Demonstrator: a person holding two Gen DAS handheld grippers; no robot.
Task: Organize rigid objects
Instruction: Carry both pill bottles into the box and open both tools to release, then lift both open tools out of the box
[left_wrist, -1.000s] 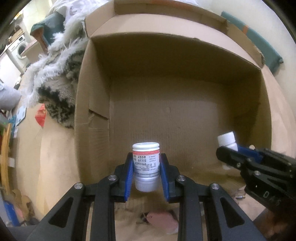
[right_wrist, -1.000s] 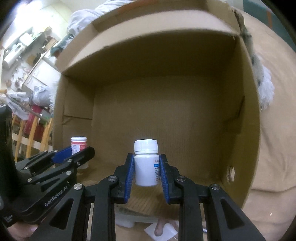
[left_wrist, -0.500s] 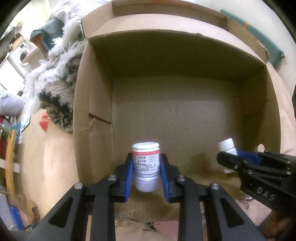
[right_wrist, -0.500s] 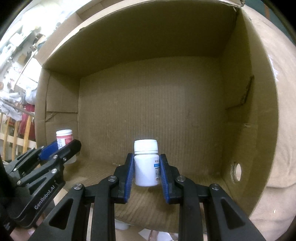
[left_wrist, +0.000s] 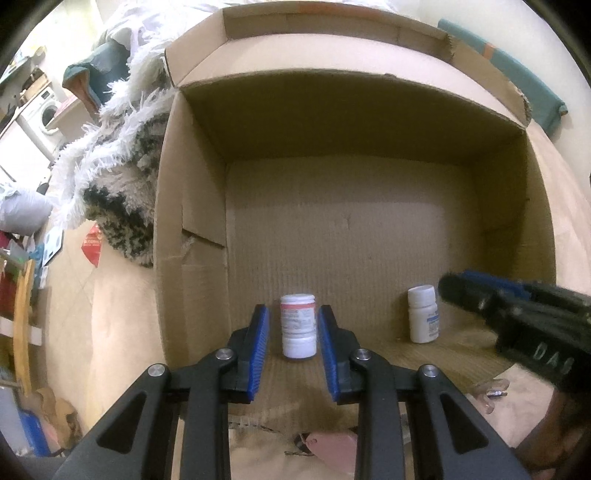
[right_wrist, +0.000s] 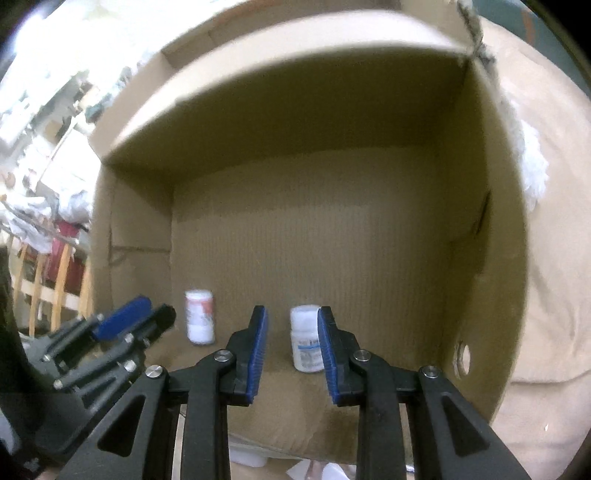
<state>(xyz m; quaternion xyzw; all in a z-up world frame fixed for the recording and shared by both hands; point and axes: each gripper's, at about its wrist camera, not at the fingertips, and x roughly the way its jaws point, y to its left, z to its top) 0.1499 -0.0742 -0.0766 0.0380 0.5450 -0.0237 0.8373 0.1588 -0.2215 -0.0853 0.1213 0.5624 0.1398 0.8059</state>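
Note:
A white pill bottle with a red-banded label (left_wrist: 298, 326) stands upright on the floor of an open cardboard box (left_wrist: 369, 229) lying on its side. My left gripper (left_wrist: 293, 350) is open, its blue pads either side of that bottle and apart from it. A white bottle with a blue label (right_wrist: 307, 339) stands upright to its right; it also shows in the left wrist view (left_wrist: 423, 314). My right gripper (right_wrist: 291, 350) is open around it, not touching. The red-label bottle (right_wrist: 200, 316) shows left in the right wrist view.
A shaggy white and dark rug (left_wrist: 114, 155) lies against the box's left wall. A pink item (left_wrist: 328, 446) and a small clear object (left_wrist: 491, 391) lie on the tan surface before the box. Shelves and clutter (right_wrist: 44, 206) stand far left.
Both grippers carried their bottles into the box, set them on its floor, and opened. Both bottles now stand free, and the grippers have drawn back slightly.

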